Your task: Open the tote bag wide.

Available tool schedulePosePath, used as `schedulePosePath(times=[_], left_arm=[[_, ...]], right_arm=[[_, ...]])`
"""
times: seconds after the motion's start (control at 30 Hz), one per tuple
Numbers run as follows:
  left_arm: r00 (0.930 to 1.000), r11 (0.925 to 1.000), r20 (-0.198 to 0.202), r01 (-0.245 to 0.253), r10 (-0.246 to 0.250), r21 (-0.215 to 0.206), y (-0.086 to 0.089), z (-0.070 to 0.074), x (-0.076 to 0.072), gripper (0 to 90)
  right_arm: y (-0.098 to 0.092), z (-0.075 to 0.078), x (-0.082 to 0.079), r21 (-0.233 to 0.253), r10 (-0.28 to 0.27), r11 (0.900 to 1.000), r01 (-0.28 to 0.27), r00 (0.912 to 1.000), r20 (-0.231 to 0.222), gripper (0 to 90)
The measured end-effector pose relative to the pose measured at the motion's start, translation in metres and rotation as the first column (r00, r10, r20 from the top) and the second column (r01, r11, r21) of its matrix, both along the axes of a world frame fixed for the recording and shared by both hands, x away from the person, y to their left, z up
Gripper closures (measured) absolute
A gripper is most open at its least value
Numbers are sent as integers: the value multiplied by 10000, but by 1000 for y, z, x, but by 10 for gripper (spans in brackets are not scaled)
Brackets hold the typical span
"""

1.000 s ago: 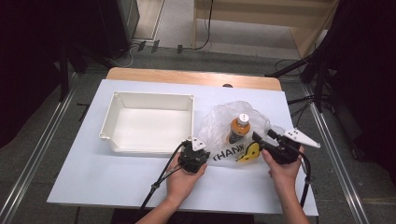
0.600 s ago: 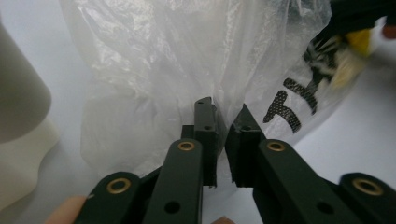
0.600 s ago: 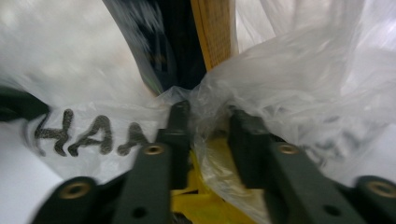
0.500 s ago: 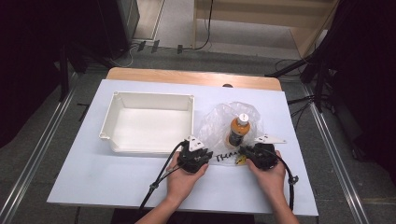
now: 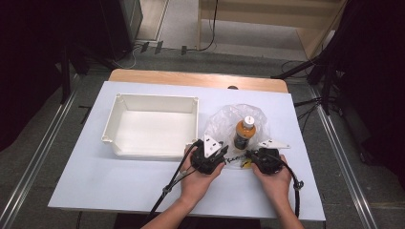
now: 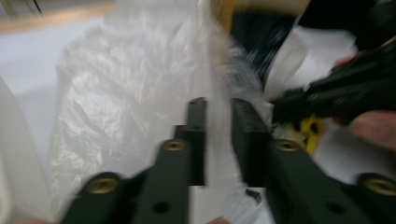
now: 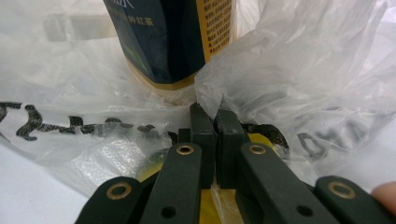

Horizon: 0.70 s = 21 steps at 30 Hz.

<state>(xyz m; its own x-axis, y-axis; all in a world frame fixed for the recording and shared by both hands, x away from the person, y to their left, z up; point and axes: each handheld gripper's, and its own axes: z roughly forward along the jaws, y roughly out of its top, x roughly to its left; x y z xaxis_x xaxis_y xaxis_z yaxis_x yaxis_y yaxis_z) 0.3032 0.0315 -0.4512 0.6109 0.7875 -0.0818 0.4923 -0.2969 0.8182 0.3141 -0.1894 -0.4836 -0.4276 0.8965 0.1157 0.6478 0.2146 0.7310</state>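
A clear plastic bag (image 5: 224, 121) with black lettering lies on the white table, and an orange-capped drink bottle (image 5: 244, 132) stands in it. My left gripper (image 5: 222, 153) is at the bag's near left edge. In the left gripper view, blurred, its jaws (image 6: 218, 116) stand narrowly apart with a ridge of the bag's film (image 6: 116, 102) pinched between them. My right gripper (image 5: 250, 156) is at the bag's near right edge. Its jaws (image 7: 215, 114) are shut on a fold of the bag (image 7: 303, 70), just in front of the bottle's base (image 7: 173, 42).
A white rectangular tray (image 5: 155, 102) stands left of the bag, close to the left gripper. The table (image 5: 95, 191) has bare room at the front left. Cables trail from both grippers toward the near edge. A wooden board lies along the far edge.
My right gripper has moved left and down from the bag's right side to its near edge and closed on the film. The left gripper has stayed at the bag's left edge.
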Motion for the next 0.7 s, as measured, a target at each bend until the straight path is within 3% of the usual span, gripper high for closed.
schedulePosePath(times=[0.1,0.17,0.3,0.4,0.43,0.5,0.57,0.63,0.7], left_arm=[[9977,9986,-667,-68,103,523,-2,-15,8,900],[9934,9966,-1144,16,79,825,-3,-24,12,900],[9927,9959,-1208,76,34,904,-3,-25,12,900],[9920,9967,-1263,55,48,807,-3,-26,12,900],[9924,9964,-1229,31,73,842,-3,-26,12,900],[9937,9961,-1122,44,56,884,-4,-26,11,900],[9940,9960,-1089,18,79,894,-4,-26,11,900],[9932,9965,-1159,47,51,840,-4,-26,11,900],[9933,9963,-1157,71,29,856,-3,-26,11,900]], right_arm=[[-1,0,0,106,-12,9999,12,10000,-17,893],[-3,1,-2,305,2,9995,-1,10000,-24,841],[-14,22,-17,1193,207,9923,-321,9952,954,648],[-22,50,-31,1509,91,9878,-371,9831,1826,619],[-22,64,-38,1517,-50,9880,-282,9768,2141,629],[-19,91,-50,1156,-207,9931,-169,9484,3163,666],[-18,110,-51,899,-643,9954,327,9245,3758,682],[-24,120,-41,1295,-1442,9865,1006,9081,3932,694],[-30,122,-30,1732,-2300,9696,1730,8863,4020,700]])
